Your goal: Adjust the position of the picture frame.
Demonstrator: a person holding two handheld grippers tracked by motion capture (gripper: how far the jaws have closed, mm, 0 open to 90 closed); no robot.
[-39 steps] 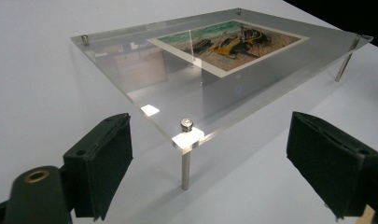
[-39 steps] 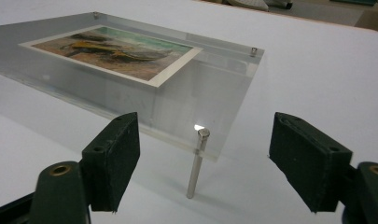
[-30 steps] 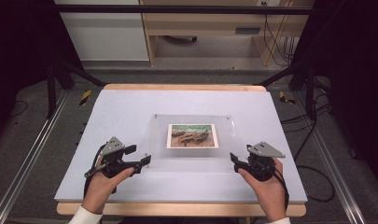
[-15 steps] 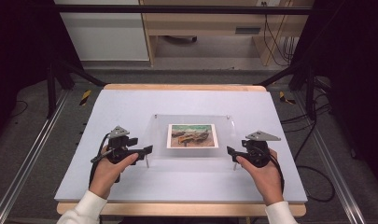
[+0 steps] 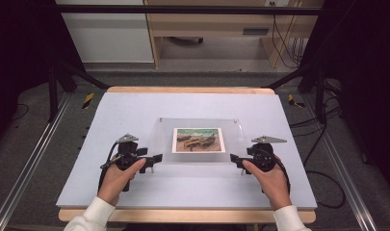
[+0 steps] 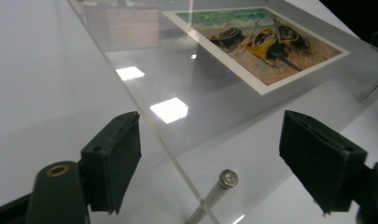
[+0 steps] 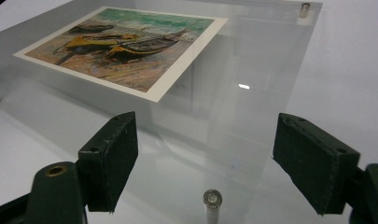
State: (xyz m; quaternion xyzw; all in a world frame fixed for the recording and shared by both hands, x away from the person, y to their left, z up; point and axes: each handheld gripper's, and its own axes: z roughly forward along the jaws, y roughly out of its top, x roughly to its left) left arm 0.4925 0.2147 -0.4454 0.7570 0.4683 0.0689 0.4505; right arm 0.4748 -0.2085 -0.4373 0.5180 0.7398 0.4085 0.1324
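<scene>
A clear acrylic plate (image 5: 163,139) lies on the white table (image 5: 135,110), with a print of beached boats (image 5: 199,140) under its middle. My left gripper (image 5: 155,159) stands open at the plate's near left corner. In the left gripper view its jaws (image 6: 210,130) straddle the plate's edge and a metal corner post (image 6: 226,179) without touching them. My right gripper (image 5: 234,159) is open at the near right corner, and its jaws have just been opening. In the right gripper view the jaws (image 7: 205,126) flank another post (image 7: 212,199), untouched, with the print (image 7: 126,44) beyond.
The table's wooden front edge (image 5: 183,215) lies close to the person's sleeves. Metal rails (image 5: 29,163) run along both sides of the table, and cables (image 5: 322,144) trail on the floor at the right. A white cabinet (image 5: 106,33) and a wooden shelf (image 5: 212,29) stand behind.
Both hands have moved away from the person and slightly inward, bringing the grippers up to the plate's near corners. The right jaws stand wider apart.
</scene>
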